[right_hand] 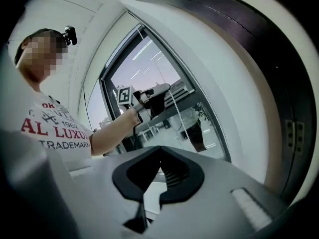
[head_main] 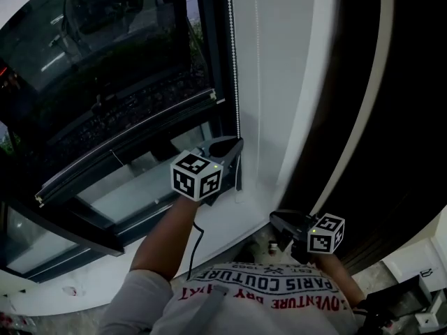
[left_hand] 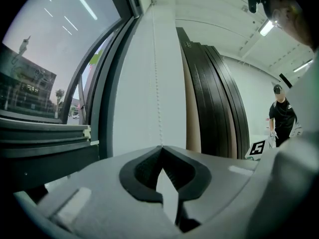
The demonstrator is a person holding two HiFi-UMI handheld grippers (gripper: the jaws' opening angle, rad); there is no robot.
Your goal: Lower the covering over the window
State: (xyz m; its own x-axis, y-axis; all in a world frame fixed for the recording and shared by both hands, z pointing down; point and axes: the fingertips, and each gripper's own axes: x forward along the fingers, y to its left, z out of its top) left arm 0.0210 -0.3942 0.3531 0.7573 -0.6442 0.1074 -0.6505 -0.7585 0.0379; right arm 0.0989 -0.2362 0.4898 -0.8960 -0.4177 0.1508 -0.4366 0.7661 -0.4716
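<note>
A large dark-framed window [head_main: 105, 61] fills the left of the head view, and no blind shows over its glass. A white bead chain [head_main: 232, 61] hangs down the white jamb beside it. My left gripper [head_main: 239, 145] is raised to the chain's lower end with its jaws shut. In the left gripper view the chain [left_hand: 158, 93] drops straight to the closed tips [left_hand: 160, 148]. Whether it is pinched there I cannot tell. My right gripper [head_main: 274, 218] hangs lower and nearer me, shut and empty [right_hand: 159, 148]. From it I see the left gripper [right_hand: 167, 87] beside the chain [right_hand: 179, 113].
A white sill [head_main: 223, 229] runs below the window, with a black frame rail [head_main: 126, 138] crossing the glass. Tall dark curved panels [head_main: 405, 117] stand close on the right. A person in black [left_hand: 281, 116] stands far off. White fittings [head_main: 419, 285] lie on the floor, right.
</note>
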